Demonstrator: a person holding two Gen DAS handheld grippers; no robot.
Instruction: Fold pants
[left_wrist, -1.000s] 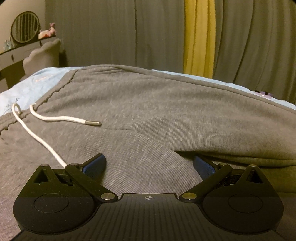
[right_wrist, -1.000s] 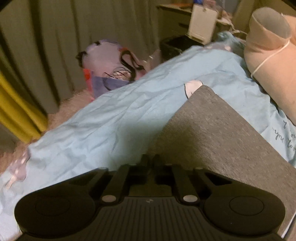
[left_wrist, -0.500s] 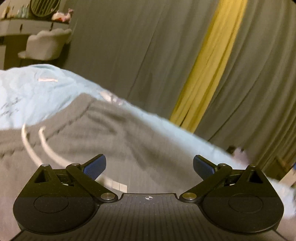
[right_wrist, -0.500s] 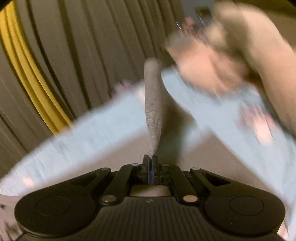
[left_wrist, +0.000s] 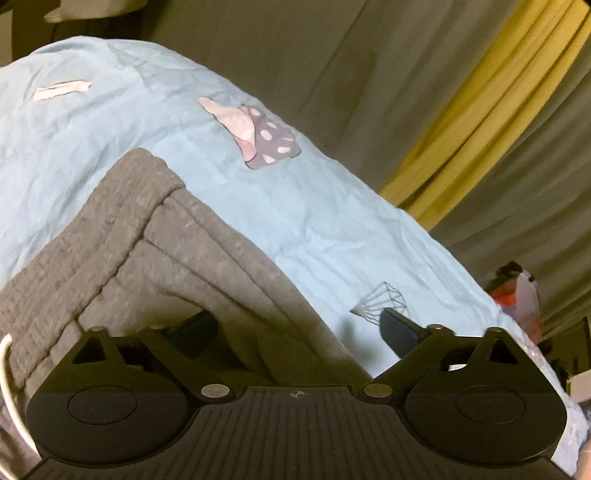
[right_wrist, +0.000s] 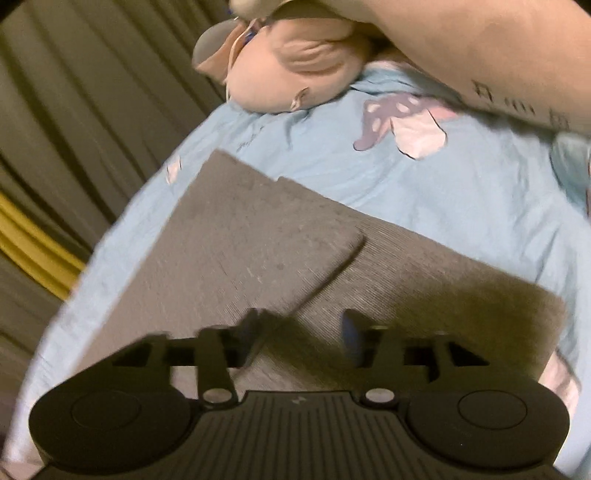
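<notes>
Grey sweatpants lie on a light blue bed sheet, folded over so the ribbed waistband runs along their left edge; a white drawstring shows at the far left. My left gripper is open and empty over the pants' right edge. In the right wrist view the pants lie flat with one layer folded over another. My right gripper is open just above them, holding nothing.
Pinkish pillows lie at the head of the bed. Grey curtains with a yellow strip hang behind. A colourful bag sits on the floor to the right.
My right gripper carried a pant leg up and over, then opened and let it go onto the pants. My left gripper stayed open and swung right along the pants.
</notes>
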